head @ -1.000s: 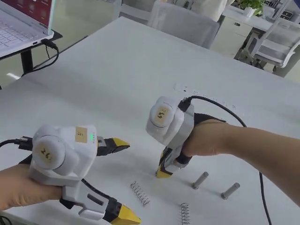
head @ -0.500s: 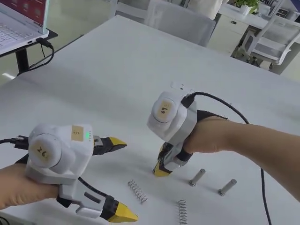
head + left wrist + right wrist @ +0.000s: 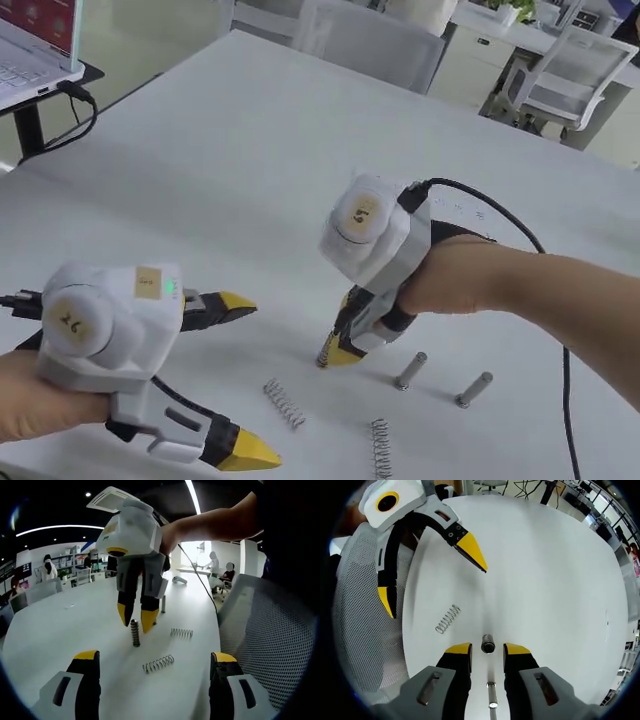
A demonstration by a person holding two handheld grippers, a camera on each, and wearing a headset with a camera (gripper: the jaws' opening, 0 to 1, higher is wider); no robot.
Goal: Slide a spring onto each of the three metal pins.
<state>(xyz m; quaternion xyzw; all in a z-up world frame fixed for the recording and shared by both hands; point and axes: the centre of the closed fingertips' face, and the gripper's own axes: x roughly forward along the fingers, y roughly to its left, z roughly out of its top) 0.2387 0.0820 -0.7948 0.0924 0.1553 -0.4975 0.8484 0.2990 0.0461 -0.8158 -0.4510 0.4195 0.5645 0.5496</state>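
Three metal pins on the white table [image 3: 250, 150], three springs, two grippers. First pin [image 3: 324, 350] upright at the tips of the right gripper [image 3: 340, 350], wearing one spring [image 3: 134, 628] around its shaft. Second pin [image 3: 410, 371] and third pin [image 3: 472, 389] bare, off to the right gripper's side, apart from each other. Two springs loose and flat on the table: near spring [image 3: 284, 402] between the grippers, far spring [image 3: 380, 447] closer to the bare pins.

Right gripper's jaws a little apart, flanking the top of the first pin without touching it, as seen in the right gripper view. Left gripper [image 3: 248, 380] low at the left, jaws spread wide, holding nothing.

Against a second ago: right gripper's yellow tips then down at the table, hiding pin and spring; now lifted slightly and tilted, coils showing beneath. Loose springs and bare pins laid out as before; left gripper's jaws equally wide. Whole scene shifted in frame through head motion.
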